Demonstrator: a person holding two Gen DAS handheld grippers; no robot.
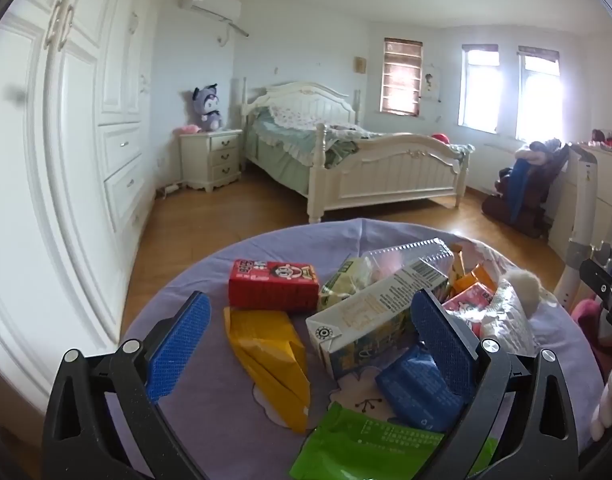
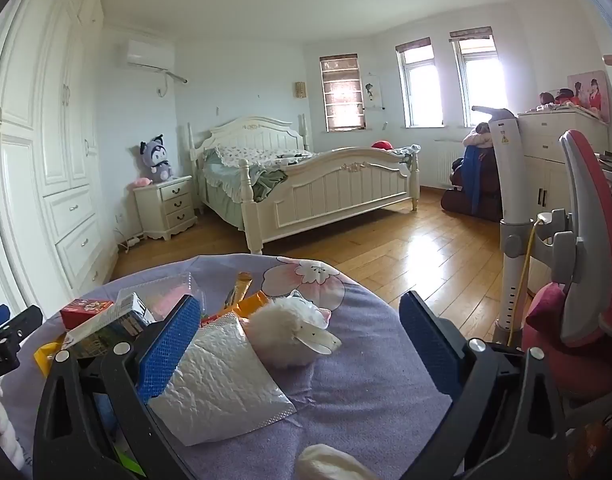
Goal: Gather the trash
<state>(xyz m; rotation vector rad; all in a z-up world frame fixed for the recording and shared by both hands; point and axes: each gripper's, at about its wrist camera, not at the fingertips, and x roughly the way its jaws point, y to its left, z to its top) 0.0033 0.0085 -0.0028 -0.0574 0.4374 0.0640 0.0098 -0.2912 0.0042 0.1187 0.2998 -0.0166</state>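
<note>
Left tongs (image 1: 312, 322), right tongs (image 2: 299, 322): both agape.

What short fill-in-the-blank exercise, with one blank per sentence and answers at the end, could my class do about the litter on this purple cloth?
1. The red carton lies on a ______ cloth.
2. The fluffy toy sheep rests partly on a crinkled ______ mailer.
3. Both the left hand-held gripper and the right hand-held gripper have their jaws ______.
4. The plush toy on the nightstand sits ______ the bed.

Missing words: purple; white; open; beside
</note>
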